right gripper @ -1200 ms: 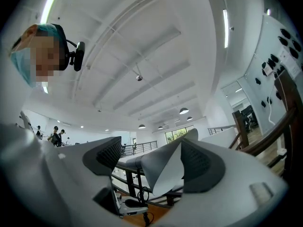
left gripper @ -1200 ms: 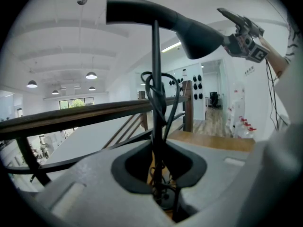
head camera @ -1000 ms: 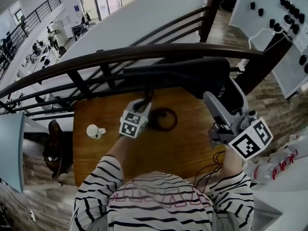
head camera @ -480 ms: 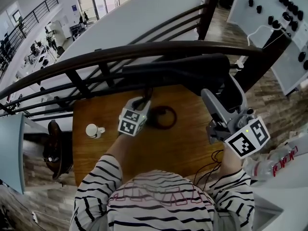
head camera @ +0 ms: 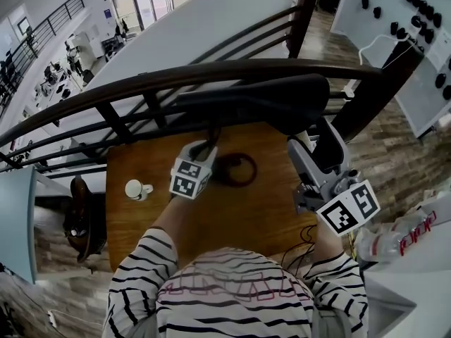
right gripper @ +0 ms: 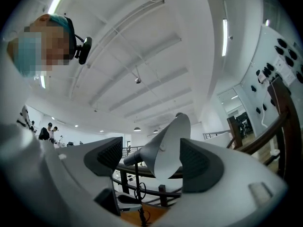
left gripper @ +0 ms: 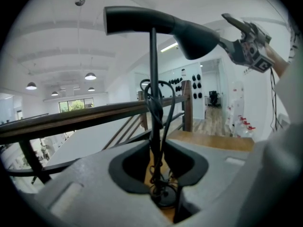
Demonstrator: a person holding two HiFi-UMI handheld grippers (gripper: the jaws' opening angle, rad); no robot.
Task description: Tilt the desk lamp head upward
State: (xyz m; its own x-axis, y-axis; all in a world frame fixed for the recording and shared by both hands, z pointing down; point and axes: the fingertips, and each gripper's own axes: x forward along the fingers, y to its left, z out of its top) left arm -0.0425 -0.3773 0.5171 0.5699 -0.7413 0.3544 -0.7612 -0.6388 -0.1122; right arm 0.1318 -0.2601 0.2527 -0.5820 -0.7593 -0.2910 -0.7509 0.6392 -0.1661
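Note:
A black desk lamp stands on the wooden table [head camera: 141, 167], its round base [head camera: 236, 169] near the middle. Its long head [head camera: 254, 104] lies level above, with the cone shade [left gripper: 196, 34] at the right end. My left gripper [head camera: 206, 146] sits low at the thin pole [left gripper: 153, 79], which has cable wound round it. The pole stands between the jaws of the left gripper [left gripper: 158, 174], which are opening. My right gripper [head camera: 313, 146] is at the shade's mouth [right gripper: 168, 148]. The right gripper [right gripper: 154, 160] stands wide around it, with a gap on the left side.
A dark wooden railing [head camera: 211, 72] runs across just behind the table. A small white cup [head camera: 135, 189] stands at the table's left. Thin cables [head camera: 303, 243] hang at the front right edge. White bottles with red print [head camera: 405, 241] lie at the right.
My right gripper has moved left and closer in under the shade end. The left gripper has stayed at the pole, shifting slightly left.

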